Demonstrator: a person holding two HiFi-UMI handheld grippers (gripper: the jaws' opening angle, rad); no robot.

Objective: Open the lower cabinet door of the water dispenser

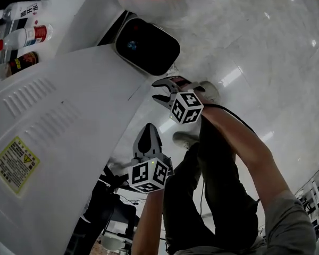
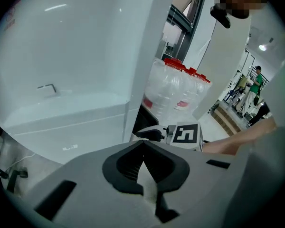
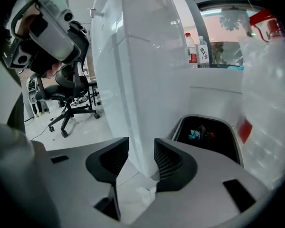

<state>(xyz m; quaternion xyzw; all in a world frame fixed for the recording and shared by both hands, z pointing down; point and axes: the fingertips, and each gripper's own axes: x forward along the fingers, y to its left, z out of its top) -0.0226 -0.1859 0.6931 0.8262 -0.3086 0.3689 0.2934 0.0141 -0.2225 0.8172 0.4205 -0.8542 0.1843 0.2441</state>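
The water dispenser [image 1: 58, 121], a tall white cabinet, stands directly ahead of my right hand-held gripper [image 3: 141, 156]. One vertical white edge of it runs up between the jaws, which are wide apart and not pressing on it. I cannot tell whether that edge belongs to the lower door. My left hand-held gripper [image 2: 143, 151], just behind the right one, has its jaws closed on nothing. Clear, red-capped water jugs [image 2: 180, 91] stand further ahead of it.

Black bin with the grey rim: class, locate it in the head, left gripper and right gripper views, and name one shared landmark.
Head view: black bin upper centre, beside a corner of the white water dispenser.
Left gripper view: likely the dark sliver at centre, between dispenser and water bottles.
Right gripper view: bin lower right of centre.
Shared landmark: the dispenser's white body.
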